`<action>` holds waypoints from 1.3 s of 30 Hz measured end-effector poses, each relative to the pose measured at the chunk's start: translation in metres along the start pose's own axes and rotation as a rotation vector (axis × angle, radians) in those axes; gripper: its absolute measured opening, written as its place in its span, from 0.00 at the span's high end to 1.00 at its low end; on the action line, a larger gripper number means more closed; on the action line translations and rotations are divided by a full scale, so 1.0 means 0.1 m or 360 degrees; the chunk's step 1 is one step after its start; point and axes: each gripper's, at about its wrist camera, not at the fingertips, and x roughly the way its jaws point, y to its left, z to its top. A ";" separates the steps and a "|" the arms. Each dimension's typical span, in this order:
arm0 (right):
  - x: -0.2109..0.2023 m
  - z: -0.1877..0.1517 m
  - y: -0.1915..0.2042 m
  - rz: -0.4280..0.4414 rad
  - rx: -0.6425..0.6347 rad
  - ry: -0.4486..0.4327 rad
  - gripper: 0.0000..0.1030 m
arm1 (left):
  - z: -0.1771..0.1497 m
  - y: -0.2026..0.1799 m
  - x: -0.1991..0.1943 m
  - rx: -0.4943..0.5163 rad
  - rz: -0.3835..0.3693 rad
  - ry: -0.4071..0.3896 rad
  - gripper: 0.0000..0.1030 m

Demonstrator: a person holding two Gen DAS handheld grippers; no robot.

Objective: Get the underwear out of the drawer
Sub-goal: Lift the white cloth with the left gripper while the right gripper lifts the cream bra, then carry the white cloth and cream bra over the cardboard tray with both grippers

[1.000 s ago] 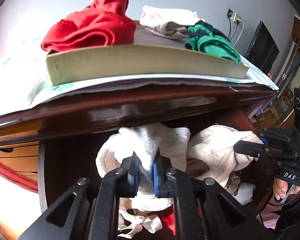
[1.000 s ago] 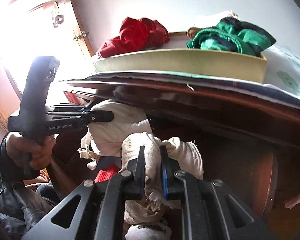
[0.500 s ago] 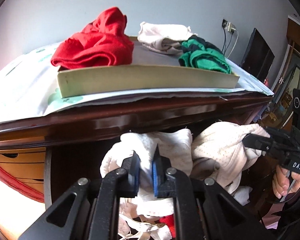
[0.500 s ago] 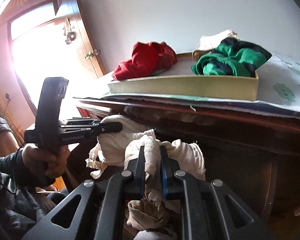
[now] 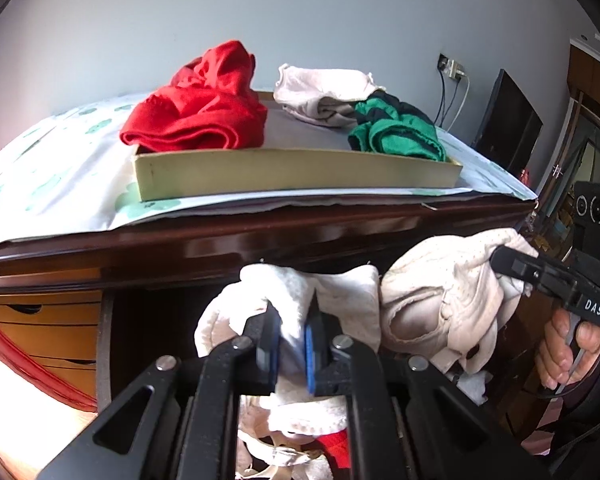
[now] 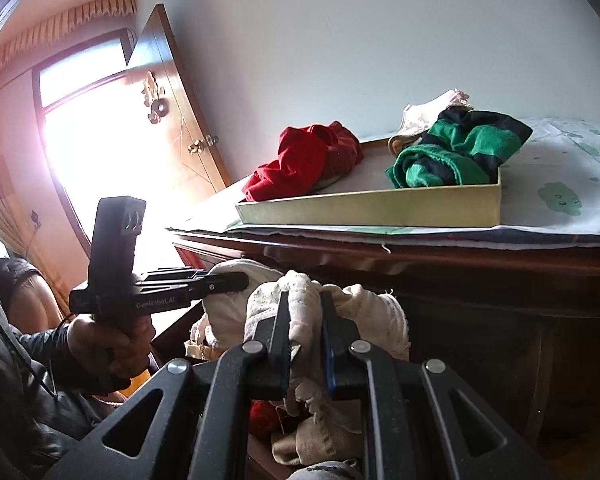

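Both grippers clamped on cloth. Left gripper (image 5: pixel 291 344) is pinched almost fully closed on a white garment (image 5: pixel 300 292); right gripper (image 6: pixel 305 344) likewise on a cream garment (image 6: pixel 300 292), the fold bunched between the pads. Both pieces hang in front of the dresser edge (image 5: pixel 260 236), just below the top, with more cloth and something red underneath in the drawer (image 6: pixel 172 328). Red (image 5: pixel 204 100), white and green (image 5: pixel 396 132) pieces already sit in the tray (image 5: pixel 300 172) on top. Handling, my read: light, limp knit, no stiffness, so it drapes and trails; loose ends may snag neighbours or the drawer lip. Not fragile, not slippery, thin elastic trim could slip out. Best hold is a thick bunched fold or waistband, deep in the pads, not a single-layer edge.
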 end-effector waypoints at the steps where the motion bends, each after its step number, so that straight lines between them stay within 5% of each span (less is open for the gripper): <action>1: 0.00 0.01 0.01 0.0002 0.0001 -0.0006 0.87 | 0.00 0.00 -0.02 0.0003 -0.0003 -0.0009 0.94; 39: -0.27 0.21 0.22 0.0044 -0.0034 -0.0202 0.87 | 0.25 -0.16 -0.62 0.0072 -0.0001 -0.0252 0.94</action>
